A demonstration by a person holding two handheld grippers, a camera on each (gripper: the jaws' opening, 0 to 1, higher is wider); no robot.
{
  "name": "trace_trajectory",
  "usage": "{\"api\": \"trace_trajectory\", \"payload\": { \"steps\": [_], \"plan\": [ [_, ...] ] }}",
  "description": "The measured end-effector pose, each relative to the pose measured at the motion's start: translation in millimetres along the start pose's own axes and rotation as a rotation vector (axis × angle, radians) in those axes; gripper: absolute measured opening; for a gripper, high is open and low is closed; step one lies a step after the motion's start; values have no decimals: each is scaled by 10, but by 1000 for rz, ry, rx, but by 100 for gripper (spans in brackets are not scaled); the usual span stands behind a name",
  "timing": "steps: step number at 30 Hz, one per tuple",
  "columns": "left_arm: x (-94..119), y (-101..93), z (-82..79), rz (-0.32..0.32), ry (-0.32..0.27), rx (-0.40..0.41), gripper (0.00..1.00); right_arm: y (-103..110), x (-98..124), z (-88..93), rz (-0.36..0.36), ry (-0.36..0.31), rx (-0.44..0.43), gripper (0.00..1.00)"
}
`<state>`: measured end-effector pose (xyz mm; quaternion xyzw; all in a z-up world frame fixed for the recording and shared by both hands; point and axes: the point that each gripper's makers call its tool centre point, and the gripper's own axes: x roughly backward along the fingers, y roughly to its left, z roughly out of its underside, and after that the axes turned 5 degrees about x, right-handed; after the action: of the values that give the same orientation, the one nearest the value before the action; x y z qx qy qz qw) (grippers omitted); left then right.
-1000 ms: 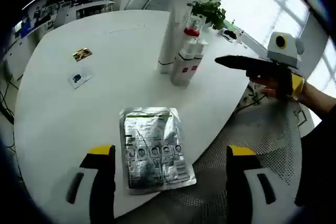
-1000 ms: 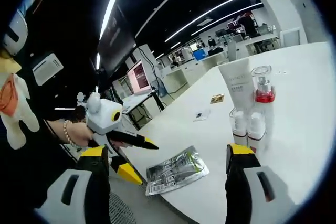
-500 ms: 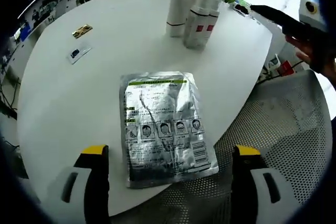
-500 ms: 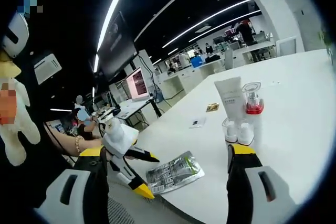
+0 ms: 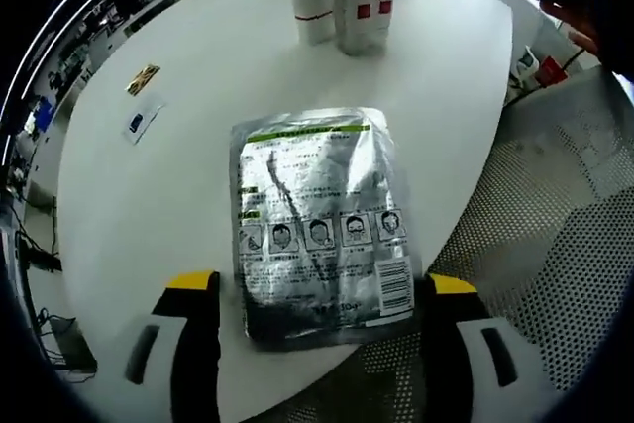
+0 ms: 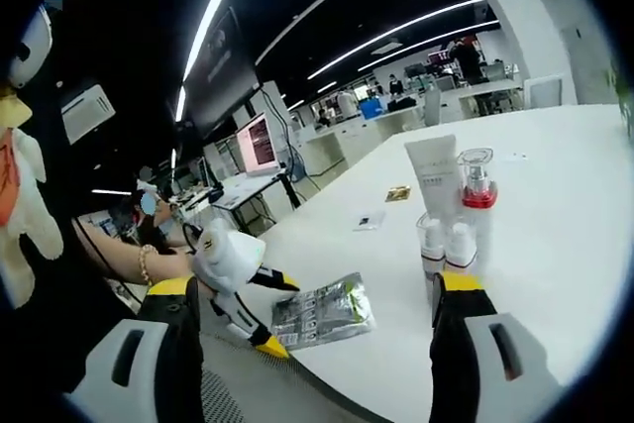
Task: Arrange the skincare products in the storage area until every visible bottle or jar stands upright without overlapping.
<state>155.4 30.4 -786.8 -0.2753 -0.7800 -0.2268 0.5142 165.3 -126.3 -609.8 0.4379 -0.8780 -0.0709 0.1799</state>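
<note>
**Left tool closes in on the foil sachet**

Left gripper view: over the last second the camera has dropped toward the flat silver foil sachet (image 5: pixel 317 228) lying at the near edge of the white round table (image 5: pixel 168 185). The left tool (image 5: pixel 315 354) now straddles the sachet's near end, jaws spread wide, gripping nothing. Beyond the sachet stand the white red-labelled bottles (image 5: pixel 362 9), upright.

Right gripper view: the right tool (image 6: pixel 315 344) has barely shifted; jaws spread, empty. Left of the sachet (image 6: pixel 319 311), the left tool (image 6: pixel 260 316) has come lower, suggesting a pick-up is imminent.

Probably an open-plan office: desks (image 6: pixel 421 116), monitors (image 6: pixel 260 144).
</note>
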Motion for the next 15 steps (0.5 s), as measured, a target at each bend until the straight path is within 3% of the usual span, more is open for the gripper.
{"api": "trace_trajectory", "payload": {
  "steps": [8,15],
  "plan": [
    [7,-73,-61,-5,-42,-90,69,-14,17,10,9,-2,-11,96],
    [61,-134,-40,-7,-54,-108,62,-27,18,20,11,2,-14,95]
  ]
}}
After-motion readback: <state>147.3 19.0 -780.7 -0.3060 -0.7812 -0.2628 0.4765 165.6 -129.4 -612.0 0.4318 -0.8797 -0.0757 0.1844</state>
